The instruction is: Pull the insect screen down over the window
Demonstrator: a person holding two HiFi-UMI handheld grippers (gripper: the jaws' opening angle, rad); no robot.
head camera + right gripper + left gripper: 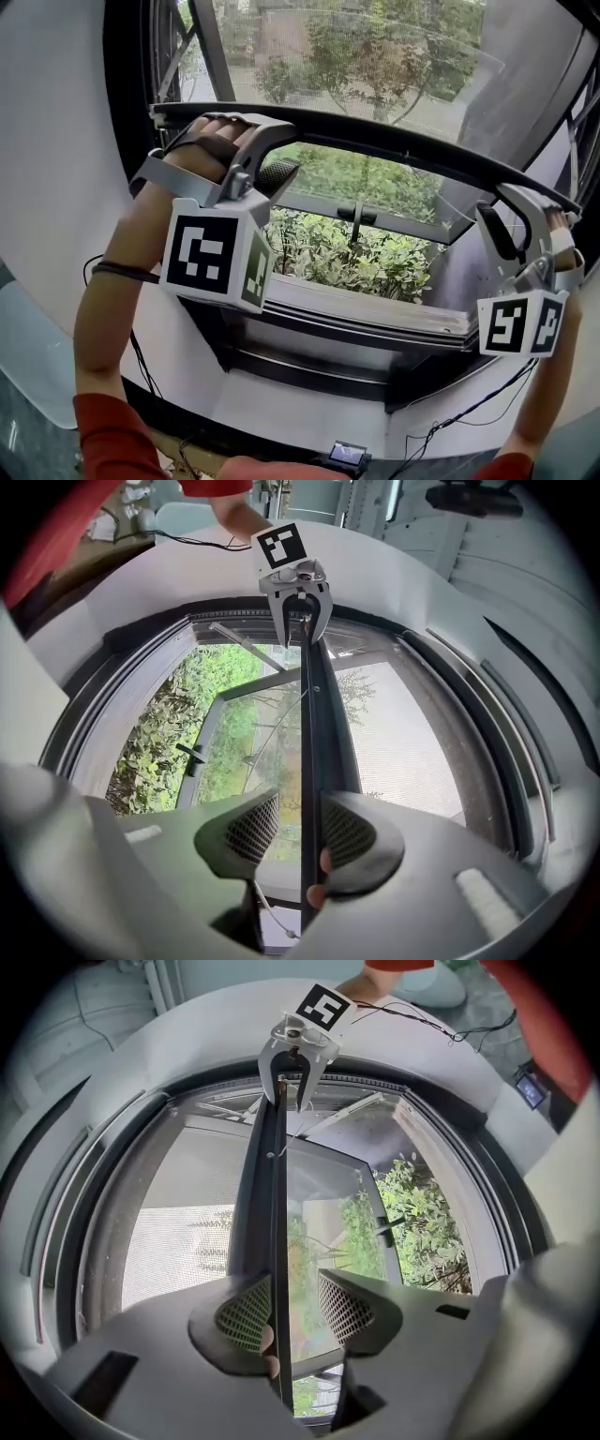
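Across the middle of the window frame (309,323), roughly halfway down, sits the pull bar (403,148) of the insect screen, with mesh (178,1241) covering the glass above it and the lower part with the bushes not yet covered. Left tongs (292,1283) are on the bar's left end and right tongs (300,803) on its right end. Both are spread, with the bar running through the gap and lying against one pad only, so it's hooked rather than pinched. That's my worry: if either hand tips, I'd guess the bar could slide out of the gap and the screen might roll back up. Pulling one end harder than the other would likely cock the bar and jam it in the side tracks. Its long axis runs side to side across the frame, close to level, pointing from one side track to the other.
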